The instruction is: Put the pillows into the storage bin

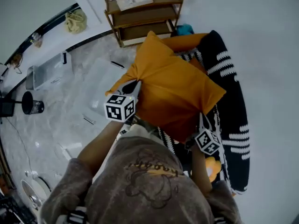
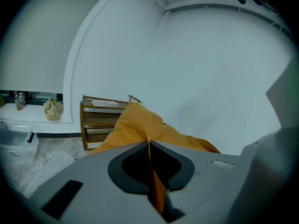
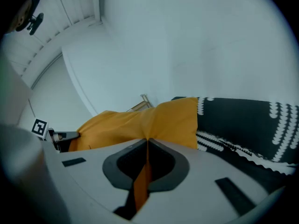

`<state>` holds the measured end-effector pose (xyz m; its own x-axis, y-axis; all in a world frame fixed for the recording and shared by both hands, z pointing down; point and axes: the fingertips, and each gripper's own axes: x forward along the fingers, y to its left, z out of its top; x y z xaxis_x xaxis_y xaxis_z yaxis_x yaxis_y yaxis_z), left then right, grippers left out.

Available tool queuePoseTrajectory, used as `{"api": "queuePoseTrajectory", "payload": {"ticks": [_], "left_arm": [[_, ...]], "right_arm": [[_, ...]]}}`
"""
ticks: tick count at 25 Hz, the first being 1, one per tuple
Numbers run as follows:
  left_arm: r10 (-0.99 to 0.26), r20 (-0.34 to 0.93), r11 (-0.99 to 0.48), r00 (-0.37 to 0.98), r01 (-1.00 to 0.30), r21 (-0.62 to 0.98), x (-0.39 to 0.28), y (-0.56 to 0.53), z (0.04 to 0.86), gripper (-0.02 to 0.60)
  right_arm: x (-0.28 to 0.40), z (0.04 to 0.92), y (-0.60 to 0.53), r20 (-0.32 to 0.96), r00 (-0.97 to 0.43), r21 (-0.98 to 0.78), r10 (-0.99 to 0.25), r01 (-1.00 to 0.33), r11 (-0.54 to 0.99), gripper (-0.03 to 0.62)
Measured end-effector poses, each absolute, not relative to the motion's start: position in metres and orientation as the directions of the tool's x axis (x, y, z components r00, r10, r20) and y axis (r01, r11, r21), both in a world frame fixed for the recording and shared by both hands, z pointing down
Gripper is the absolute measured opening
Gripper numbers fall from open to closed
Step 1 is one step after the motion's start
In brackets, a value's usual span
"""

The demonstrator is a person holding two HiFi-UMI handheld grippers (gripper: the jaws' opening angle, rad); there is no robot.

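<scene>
Head view, pillow: The orange pillow (image 1: 177, 92) hung in the air in front of the person, over a black-and-white patterned cushion (image 1: 233, 101).
Head view, claws: The left claw (image 1: 134, 85) pinched one corner of the pillow and the right claw (image 1: 202, 119) pinched the opposite lower corner.
Head view, bin: A clear storage bin (image 1: 98, 80) stood on the marble floor to the left, apart from the pillow. It looked empty, though its see-through walls made that hard to confirm.
Head view, other items: A second orange pillow (image 1: 187, 42) lay behind the raised one, near a wooden shelf (image 1: 145, 13).

Left gripper view, claw: The jaws were pressed together on a fold of orange fabric that ran down between them.
Left gripper view, pillow: The rest of the pillow rose beyond the jaws, in front of the shelf and a white wall.

Right gripper view, claw: The jaws were likewise closed tight on a pinch of the same orange fabric.
Right gripper view, surroundings: The pillow stretched away to the left, and the patterned cushion lay to the right.

Progress: One pillow was gripped and lifted but not yet in the bin, so the task looked to be at an early stage.
Left to do: It had to be carried over to the bin and released, and at least the second orange pillow had to follow.
</scene>
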<state>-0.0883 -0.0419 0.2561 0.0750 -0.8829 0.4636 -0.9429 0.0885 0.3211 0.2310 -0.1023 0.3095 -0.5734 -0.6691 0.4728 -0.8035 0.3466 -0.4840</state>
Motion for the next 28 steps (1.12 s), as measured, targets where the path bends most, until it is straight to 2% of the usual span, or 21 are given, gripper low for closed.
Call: {"api": "queuePoseTrajectory", "payload": {"ticks": [5,13,19,28], "left_arm": [[-0.888,0.440,0.308,-0.130,-0.881,0.360,-0.209,0.053,0.263,0.006],[-0.817,0.456,0.545,-0.353,-0.733,0.408,-0.352,0.193,0.284,0.006],[-0.724,0.462,0.689,-0.513,-0.585,0.429,-0.412,0.263,0.298,0.006],[-0.529,0.485,0.838,-0.697,-0.338,0.429,-0.453,0.326,0.327,0.006]], "right_arm": [[0.088,0.302,-0.086,0.458,-0.714,-0.465,-0.529,-0.700,0.542,0.006],[-0.102,0.317,-0.032,0.486,-0.808,-0.428,-0.333,-0.552,0.716,0.006],[-0.217,0.328,-0.012,0.502,-0.852,-0.412,-0.152,-0.390,0.824,0.006],[-0.351,0.361,0.005,0.531,-0.839,-0.408,0.117,-0.132,0.904,0.006]]}}
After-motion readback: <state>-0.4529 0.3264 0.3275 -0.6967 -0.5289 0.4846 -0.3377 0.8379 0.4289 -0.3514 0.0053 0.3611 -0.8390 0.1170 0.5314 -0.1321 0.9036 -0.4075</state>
